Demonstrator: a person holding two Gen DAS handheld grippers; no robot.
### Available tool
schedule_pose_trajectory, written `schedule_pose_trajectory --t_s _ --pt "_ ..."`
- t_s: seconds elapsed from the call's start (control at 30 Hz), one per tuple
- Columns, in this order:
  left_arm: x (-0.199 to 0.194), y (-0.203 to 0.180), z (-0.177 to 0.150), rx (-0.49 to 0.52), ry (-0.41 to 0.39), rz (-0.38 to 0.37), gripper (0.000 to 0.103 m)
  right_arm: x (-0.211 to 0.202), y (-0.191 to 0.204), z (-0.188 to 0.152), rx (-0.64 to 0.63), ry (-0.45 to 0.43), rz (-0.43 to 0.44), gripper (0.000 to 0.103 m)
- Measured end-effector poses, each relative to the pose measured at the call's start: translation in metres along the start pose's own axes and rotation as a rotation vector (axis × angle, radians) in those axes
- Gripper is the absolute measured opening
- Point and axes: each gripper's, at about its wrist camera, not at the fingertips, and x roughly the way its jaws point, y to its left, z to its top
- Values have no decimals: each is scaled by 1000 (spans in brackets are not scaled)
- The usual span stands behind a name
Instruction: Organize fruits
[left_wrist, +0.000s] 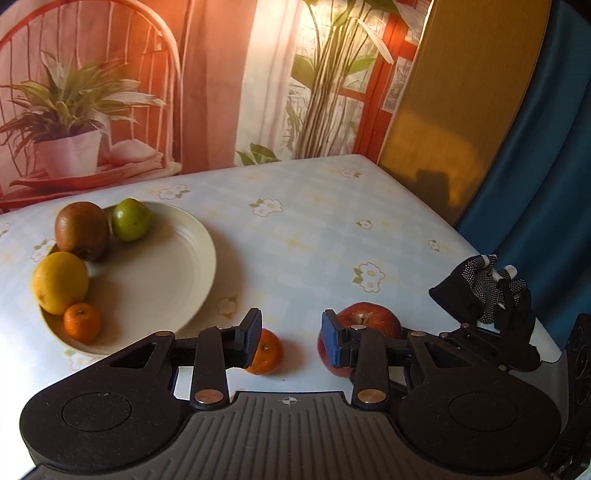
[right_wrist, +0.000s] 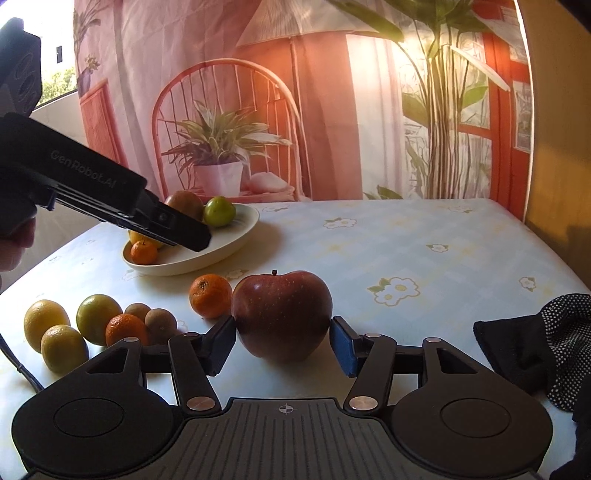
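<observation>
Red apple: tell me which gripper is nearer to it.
Right. The right gripper straddles the red apple, one finger on each side, jaws open. The left gripper hovers open above the table, the apple beyond its right finger.

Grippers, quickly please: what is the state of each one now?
Left gripper: open, holding nothing.
Right gripper: open, its fingers on either side of the red apple, not shut on it.

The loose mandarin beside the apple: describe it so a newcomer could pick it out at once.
Start at the cream plate of fruit at the back left of the flowered table. In front of it stands a big red apple, flanked by the right tool. The loose mandarin sits alone against the apple's left side, apart from the fruit cluster at the left edge.
</observation>
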Motion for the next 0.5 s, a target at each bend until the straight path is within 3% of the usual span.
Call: schedule_pose_trajectory --t_s 0.27,0.37,0.5 --pt "32 -7 4 -30 66 -65 37 2 -1 -2 11 11 11 50" --pt "33 -5 1 -28 49 -74 37 3 -2 -1 18 18 12 51" --pt "37 -4 2 -27 81 -109 37 5 -1 -2 20 37 22 55"
